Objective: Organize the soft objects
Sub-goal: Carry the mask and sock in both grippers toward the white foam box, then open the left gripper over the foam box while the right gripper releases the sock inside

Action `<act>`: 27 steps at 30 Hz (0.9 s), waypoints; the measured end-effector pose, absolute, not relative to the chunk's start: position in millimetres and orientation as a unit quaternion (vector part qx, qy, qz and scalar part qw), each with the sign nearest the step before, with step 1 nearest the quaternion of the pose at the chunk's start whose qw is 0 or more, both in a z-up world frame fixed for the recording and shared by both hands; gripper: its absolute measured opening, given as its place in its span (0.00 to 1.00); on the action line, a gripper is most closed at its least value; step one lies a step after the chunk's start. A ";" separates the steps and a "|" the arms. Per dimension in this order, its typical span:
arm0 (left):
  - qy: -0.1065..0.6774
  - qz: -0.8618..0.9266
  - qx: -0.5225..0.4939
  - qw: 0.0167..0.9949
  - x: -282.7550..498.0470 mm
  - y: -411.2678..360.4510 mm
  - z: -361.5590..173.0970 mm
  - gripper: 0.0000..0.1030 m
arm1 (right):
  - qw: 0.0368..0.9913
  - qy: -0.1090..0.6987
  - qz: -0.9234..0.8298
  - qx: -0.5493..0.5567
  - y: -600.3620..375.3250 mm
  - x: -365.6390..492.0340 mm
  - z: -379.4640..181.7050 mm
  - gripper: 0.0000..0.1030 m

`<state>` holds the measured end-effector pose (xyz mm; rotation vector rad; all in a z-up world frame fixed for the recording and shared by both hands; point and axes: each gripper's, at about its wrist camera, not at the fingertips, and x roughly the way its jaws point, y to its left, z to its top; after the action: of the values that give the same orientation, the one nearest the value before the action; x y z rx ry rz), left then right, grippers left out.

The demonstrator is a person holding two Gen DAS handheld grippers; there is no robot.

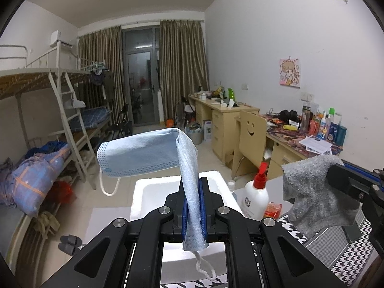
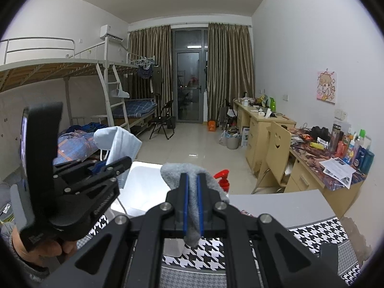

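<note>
Left gripper [image 1: 193,206] clamped on blue face mask [image 1: 144,153], held in air above white foam box [image 1: 148,192]. Right gripper [image 2: 192,206] clamped on grey sock [image 2: 192,182], lifted over houndstooth cloth [image 2: 319,230]. Red-pump bottle [image 1: 256,196] at 3 o'clock of box

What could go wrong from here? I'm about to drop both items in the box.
1. The left gripper pinches only one end of the face mask; the free half sticks out sideways and may catch the white box rim.
2. The right gripper holds the gray sock near the red-capped bottle; swinging across might topple it.
</note>
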<state>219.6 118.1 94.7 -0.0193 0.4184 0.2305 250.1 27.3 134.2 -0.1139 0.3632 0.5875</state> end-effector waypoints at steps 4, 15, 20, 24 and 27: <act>0.217 0.114 -0.011 0.969 227.5 124.4 90.8 0.09 | 0.937 0.186 0.290 -0.058 34.6 256.4 133.8 0.09; 0.253 0.115 -0.024 0.960 255.6 139.7 77.9 0.09 | 0.932 0.198 0.296 -0.065 49.0 267.7 132.0 0.09; 0.273 0.116 -0.028 0.954 271.6 147.6 67.2 0.09 | 0.931 0.198 0.298 -0.072 55.7 269.9 132.2 0.09; 0.293 0.110 -0.038 0.949 278.9 157.8 56.7 0.11 | 0.929 0.202 0.301 -0.070 59.0 274.7 129.7 0.09; 0.309 0.112 -0.047 0.943 280.4 165.8 48.9 0.43 | 0.928 0.207 0.300 -0.074 63.2 278.6 126.7 0.09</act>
<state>280.4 165.8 48.9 -0.0956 0.6299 0.2282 278.6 63.2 126.7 -0.1509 0.4232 0.6149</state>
